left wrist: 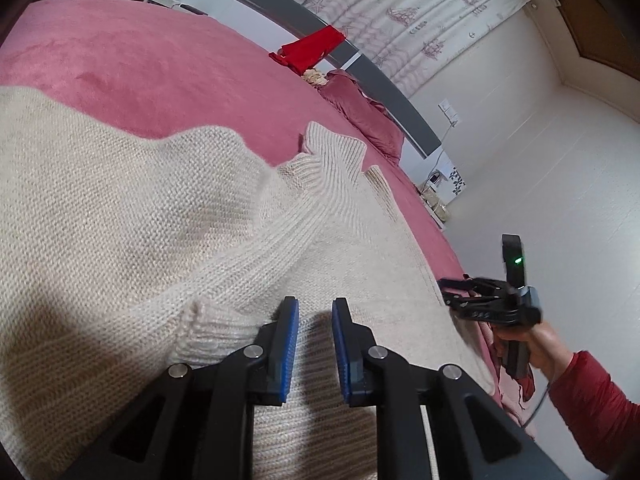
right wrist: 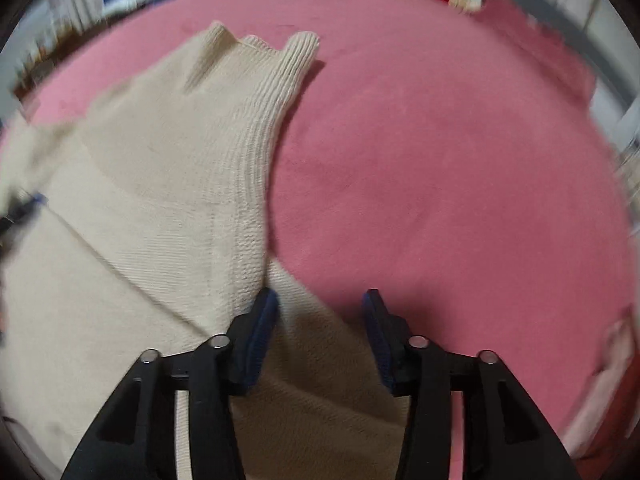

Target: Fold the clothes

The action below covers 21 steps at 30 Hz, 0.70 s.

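While the cream sweater lies spread on the pink bed with a sleeve folded across its body, the left claw hovers over the knit, its blue pads narrowly apart and empty; the right claw stands wide, empty, above the sweater's edge

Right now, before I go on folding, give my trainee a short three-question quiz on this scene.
1. True or false: the cream sweater lies on a pink bedspread.
2. What is between the right gripper pads? A) a sleeve B) nothing C) a red cloth
3. What colour is the garment lying by the headboard?

Key: 1 true; 2 B; 3 red.
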Motion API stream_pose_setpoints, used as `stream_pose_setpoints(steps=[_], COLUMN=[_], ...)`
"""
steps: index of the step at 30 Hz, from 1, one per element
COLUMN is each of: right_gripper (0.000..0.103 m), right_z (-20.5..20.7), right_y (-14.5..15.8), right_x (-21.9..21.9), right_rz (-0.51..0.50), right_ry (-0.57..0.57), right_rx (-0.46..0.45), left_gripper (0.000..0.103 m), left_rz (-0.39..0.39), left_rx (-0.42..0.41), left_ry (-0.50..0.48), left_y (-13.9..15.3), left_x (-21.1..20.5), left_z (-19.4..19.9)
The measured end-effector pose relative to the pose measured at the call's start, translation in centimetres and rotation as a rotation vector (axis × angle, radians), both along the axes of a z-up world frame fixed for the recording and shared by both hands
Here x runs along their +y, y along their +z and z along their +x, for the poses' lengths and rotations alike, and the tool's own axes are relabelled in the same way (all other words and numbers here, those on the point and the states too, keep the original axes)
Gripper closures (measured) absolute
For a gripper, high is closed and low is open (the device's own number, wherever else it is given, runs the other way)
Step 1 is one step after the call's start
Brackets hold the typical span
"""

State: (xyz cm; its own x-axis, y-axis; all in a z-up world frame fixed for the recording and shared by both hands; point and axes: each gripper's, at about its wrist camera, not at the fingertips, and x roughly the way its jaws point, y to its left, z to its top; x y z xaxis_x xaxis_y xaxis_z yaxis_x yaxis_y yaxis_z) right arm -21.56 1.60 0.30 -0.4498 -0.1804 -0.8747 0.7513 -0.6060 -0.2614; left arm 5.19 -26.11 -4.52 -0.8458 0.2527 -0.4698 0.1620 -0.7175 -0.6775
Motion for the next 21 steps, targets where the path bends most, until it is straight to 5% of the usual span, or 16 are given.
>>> stream_pose_setpoints(steps=[5,10,12,15,17,20,21], right_gripper=[0.022,0.027,0.036,0.036,0.036,0.036,0.023], right_z=[-1.1,0.6,0.9,3.7,5.5,6.0,6.0], right_y=[-0.1,1.1,2.7,4.1,3.4,0.9,0.4], right_x=[4.9,5.8,6.3,5.3,3.4,0.8,0.6], right_rz=[-0.131,-0.069,-0.168,-0.277,-0.210,-0.069,-0.057], right_ry=[-0.279,-0.331,-0.325,-0.184,-0.080,-0.083,-0.108], right_rx=[0.047,0.184,0.147,0.055,0.022,0.051,0.078], left_gripper=[0.087,0.087,0.087,0.087,0.087,0.087,0.087], left_rz=[0.003,0.006,0.007,0.005,0.004,0.004,0.004], left_rx=[0.003,0.008,0.010,0.010,0.010,0.011,0.011], left_ry=[0.000,-0.001,-0.002,-0.002,-0.002,-0.001,-0.001], left_y=[-0.2,-0.4,-0.5,-0.6,-0.7,-0.7,-0.6], left_x=[-0.2,-0.5,-0.5,-0.5,-0.6,-0.5,-0.4], left_z=[-0.3,-0.4,-0.3,-0.3,-0.3,-0.3,-0.4])
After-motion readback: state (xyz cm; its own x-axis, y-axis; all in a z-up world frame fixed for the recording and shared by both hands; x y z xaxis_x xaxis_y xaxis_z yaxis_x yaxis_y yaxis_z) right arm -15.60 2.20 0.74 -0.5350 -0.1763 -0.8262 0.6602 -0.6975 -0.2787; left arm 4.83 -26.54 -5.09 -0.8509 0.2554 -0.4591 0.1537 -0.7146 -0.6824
